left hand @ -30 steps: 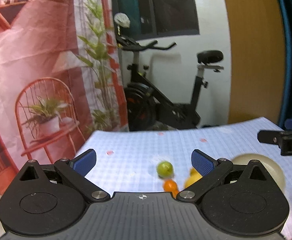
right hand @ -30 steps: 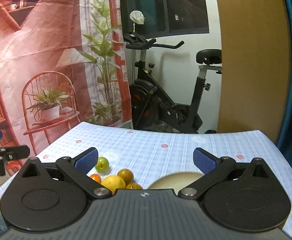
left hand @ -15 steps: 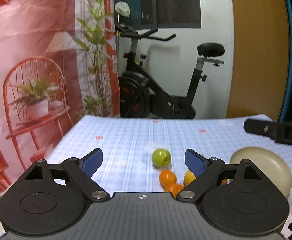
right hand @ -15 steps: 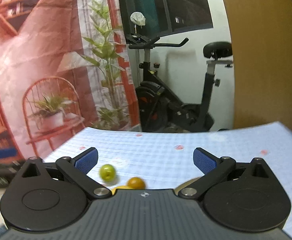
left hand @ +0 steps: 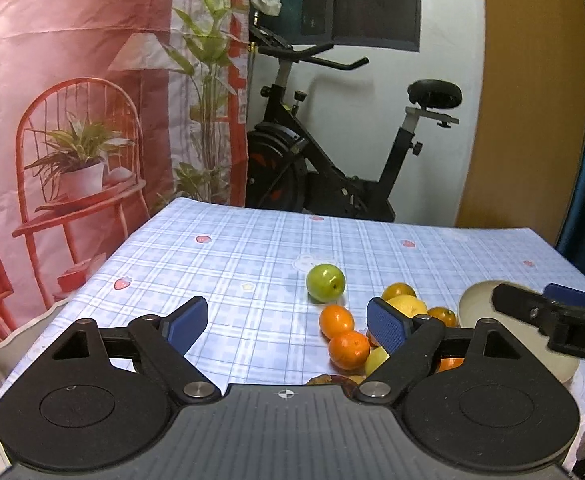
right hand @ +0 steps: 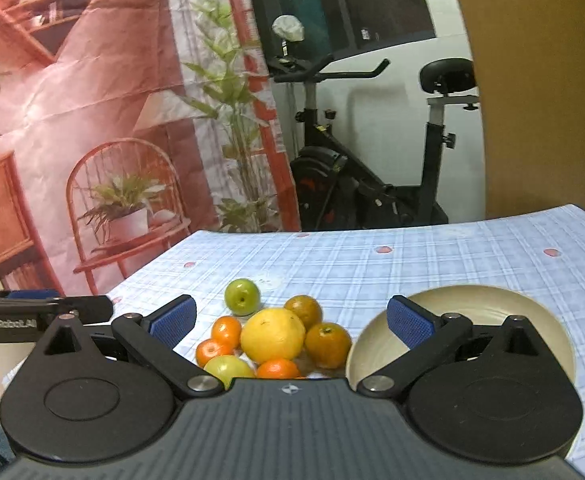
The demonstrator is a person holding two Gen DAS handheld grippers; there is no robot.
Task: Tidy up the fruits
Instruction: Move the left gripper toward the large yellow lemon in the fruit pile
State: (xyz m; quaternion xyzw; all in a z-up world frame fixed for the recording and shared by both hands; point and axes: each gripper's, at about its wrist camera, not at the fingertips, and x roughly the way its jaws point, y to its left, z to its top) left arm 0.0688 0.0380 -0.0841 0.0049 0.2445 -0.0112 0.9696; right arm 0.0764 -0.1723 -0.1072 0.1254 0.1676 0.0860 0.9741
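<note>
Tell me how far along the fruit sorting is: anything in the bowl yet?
Nothing looks done: the bowl is empty. All the fruit is on the tablecloth beside it: the green apple, the big yellow citrus and small oranges clustered around it. Nothing is in hand: the left gripper is closing on nothing and the right gripper is open. Every piece is left to move.

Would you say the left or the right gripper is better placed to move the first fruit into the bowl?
Probably the right gripper: the large yellow fruit sits between its open fingers and the bowl is directly beside. The left gripper, jaws closing on nothing, faces bare tablecloth.
</note>
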